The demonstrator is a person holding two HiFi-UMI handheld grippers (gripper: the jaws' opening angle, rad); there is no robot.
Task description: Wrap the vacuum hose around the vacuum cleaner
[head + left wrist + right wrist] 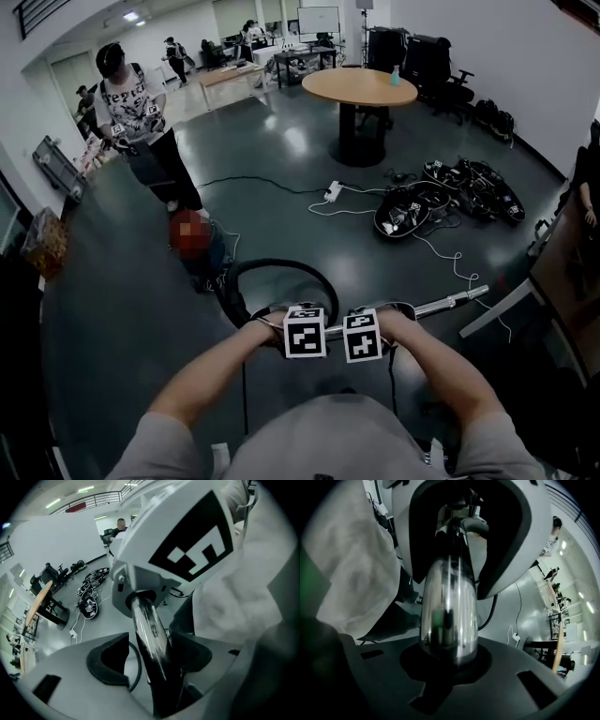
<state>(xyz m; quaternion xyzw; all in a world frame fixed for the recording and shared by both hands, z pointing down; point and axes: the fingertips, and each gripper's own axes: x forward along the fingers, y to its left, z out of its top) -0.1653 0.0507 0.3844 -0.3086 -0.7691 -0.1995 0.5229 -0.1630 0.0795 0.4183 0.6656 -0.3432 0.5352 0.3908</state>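
Plainly, the vacuum hose (281, 266) loops out from the vacuum cleaner (202, 255) on the floor, and its chrome wand (448, 302) lies beyond, farther from the cleaner. The right hand-held gripper (449, 660) pinches the wand. The left hand-held gripper (150, 660) is spread, the tube resting against one pad. The hose is probably light and springy and the wand slick, so take hold on the hose.

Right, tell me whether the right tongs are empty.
No, the right tongs are shut on the vacuum's chrome tube, which fills the gap between them.
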